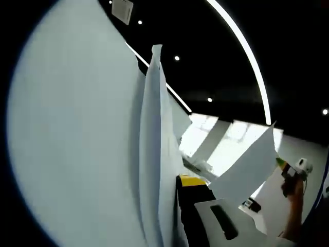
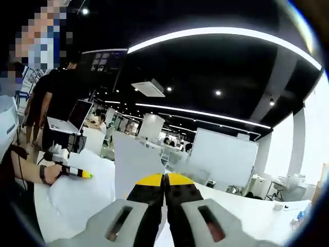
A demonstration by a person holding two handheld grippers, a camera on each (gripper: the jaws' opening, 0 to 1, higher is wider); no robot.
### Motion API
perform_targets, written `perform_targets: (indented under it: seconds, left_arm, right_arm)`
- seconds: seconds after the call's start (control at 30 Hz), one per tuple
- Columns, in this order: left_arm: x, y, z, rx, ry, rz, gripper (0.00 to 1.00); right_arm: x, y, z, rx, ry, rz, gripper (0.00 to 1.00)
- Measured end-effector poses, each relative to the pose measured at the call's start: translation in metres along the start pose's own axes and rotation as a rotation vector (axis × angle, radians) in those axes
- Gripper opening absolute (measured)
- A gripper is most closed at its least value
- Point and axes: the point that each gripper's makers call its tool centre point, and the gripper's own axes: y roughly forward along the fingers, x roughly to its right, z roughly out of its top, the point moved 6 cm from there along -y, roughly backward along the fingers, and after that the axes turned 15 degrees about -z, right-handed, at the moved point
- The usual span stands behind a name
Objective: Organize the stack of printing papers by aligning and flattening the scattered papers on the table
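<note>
A white table [image 2: 241, 206] spans the lower right of the right gripper view. A few small items [image 2: 298, 220], too small to tell, lie near its far right edge.

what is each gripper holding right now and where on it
Both hold the papers lifted upright: the right gripper pinches a sheet's edge; the left gripper's hold point is hidden.

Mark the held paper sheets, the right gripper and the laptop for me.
paper sheets [image 1: 154, 170], left gripper view, on the upright folded edge.
right gripper [image 2: 165, 188], right gripper view, between its yellow-tipped jaws.
laptop [image 2: 77, 116], right gripper view, on the raised screen.
</note>
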Motion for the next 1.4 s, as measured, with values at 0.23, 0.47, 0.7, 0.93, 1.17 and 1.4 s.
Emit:
perform_targets:
  seconds: [0.23,0.47,0.7,0.93,1.17,1.4]
  left_arm:
    - [0.000,0.000,0.000,0.000,0.000,0.000,0.06]
    - [0.000,0.000,-0.001,0.000,0.001,0.000,0.06]
    - [0.000,0.000,-0.001,0.000,0.000,-0.001,0.06]
    - [0.000,0.001,-0.001,0.000,-0.002,-0.001,0.06]
    - [-0.001,0.001,-0.001,0.000,-0.001,-0.001,0.06]
    - [0.000,0.001,-0.001,-0.001,0.001,-0.001,0.06]
  right_arm:
    - [0.001,-0.001,0.004,0.010,0.003,-0.003,0.00]
    - [0.001,-0.004,0.013,0.036,0.007,-0.004,0.00]
    - [-0.001,-0.007,0.021,0.060,0.007,-0.001,0.00]
    - [0.000,-0.011,0.027,0.082,0.024,-0.007,0.00]
    - [0.000,-0.013,0.033,0.092,0.048,-0.004,0.00]
    - [-0.001,-0.014,0.038,0.104,0.062,0.003,0.00]
